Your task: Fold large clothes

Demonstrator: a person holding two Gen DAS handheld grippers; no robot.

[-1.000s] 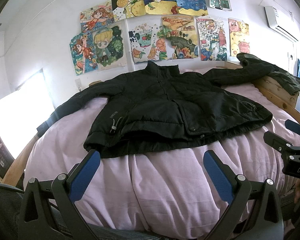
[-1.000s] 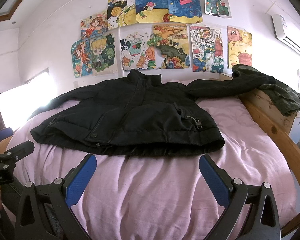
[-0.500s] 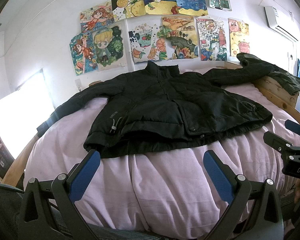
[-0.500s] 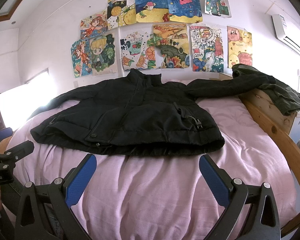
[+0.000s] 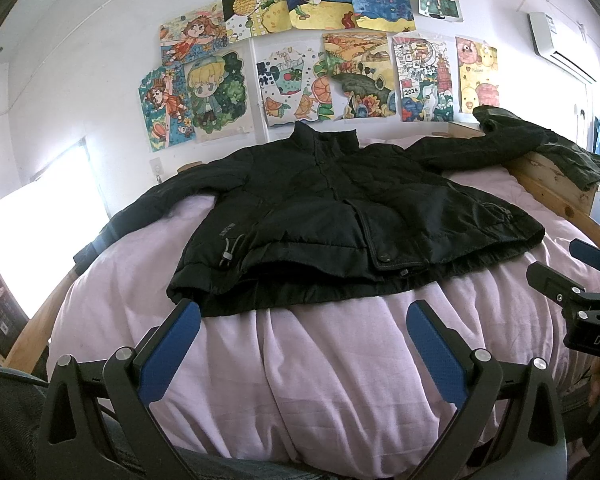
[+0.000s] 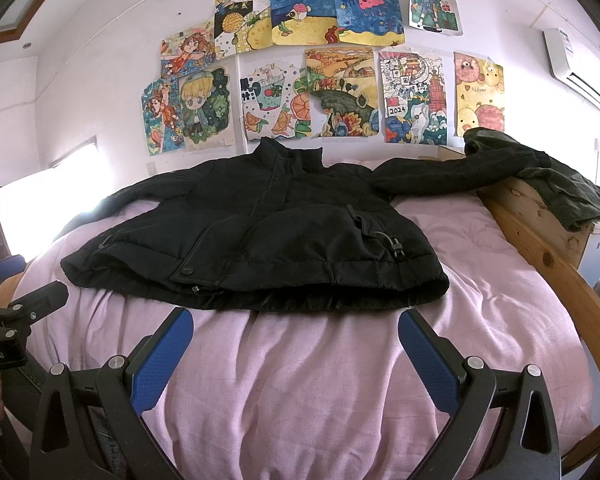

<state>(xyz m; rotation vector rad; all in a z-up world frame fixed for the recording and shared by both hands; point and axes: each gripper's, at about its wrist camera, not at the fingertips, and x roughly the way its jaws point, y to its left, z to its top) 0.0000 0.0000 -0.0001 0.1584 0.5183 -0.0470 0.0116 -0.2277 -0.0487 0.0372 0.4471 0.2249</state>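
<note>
Grippers are hovering wide open over the near edge of a bed, gripping nothing. The left gripper (image 5: 303,330) is spreading its blue-padded fingers (image 5: 170,350) above the pink quilt (image 5: 320,380), its tips sitting just short of the hem of a black padded jacket (image 5: 340,216). The right gripper (image 6: 296,338) is doing the same in its own view, blue pads (image 6: 428,364) splayed apart and stopping just shy of the jacket (image 6: 260,240) hem. Each tool is showing at the edge of the other's camera: the right one at the right border of the left wrist view, the left one at the left border of the right wrist view.

The jacket is lying front up and zipped across the middle of the quilt, collar standing at the far side, hem facing the near side. A drawcord toggle (image 5: 229,254) is dangling near the left hem corner, another toggle (image 6: 394,246) near the right. The left sleeve is trailing off toward the bright window (image 5: 40,232) at left; the right sleeve is stretching out to the far right and draping onto the wooden bed rail (image 6: 540,240). A dark green garment (image 6: 572,196) is lying bunched on that rail just beyond the cuff.

Children's colourful drawings (image 6: 308,64) are covering the white wall beyond the bed, and an air conditioner (image 5: 560,44) is hanging high at the right.
</note>
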